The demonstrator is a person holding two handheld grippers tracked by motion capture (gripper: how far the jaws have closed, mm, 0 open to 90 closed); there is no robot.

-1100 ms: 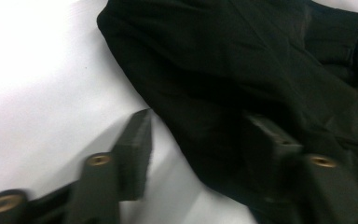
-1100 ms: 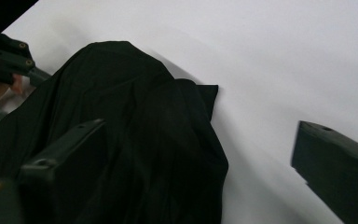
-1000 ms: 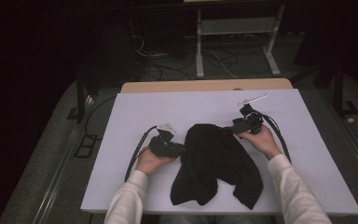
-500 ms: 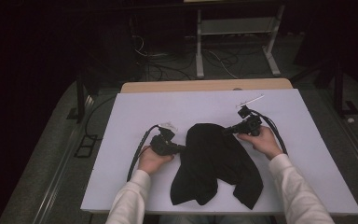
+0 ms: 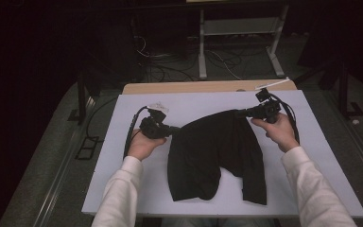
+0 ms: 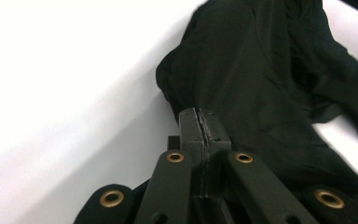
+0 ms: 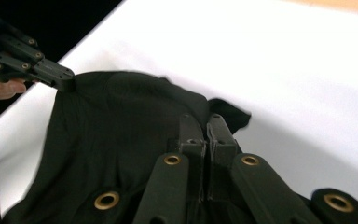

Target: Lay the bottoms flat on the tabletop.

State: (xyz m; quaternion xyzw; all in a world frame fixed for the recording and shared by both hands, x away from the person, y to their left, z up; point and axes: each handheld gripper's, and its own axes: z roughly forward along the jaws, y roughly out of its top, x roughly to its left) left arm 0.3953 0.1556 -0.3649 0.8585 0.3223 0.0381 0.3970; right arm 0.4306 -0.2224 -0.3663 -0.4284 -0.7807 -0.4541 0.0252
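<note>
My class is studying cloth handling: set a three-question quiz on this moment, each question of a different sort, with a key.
1. True or false: the left gripper and the right gripper are both shut on the black garment.
2. The garment lies on: A) a white table; B) a wooden floor; C) a green tray.
3. Fill in: the garment's two legs point toward the ____ edge of the table.

Key: 1 true; 2 A; 3 near (the person's side).

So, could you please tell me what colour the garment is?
Plain black garment, with no pattern; the high view shows it best.
</note>
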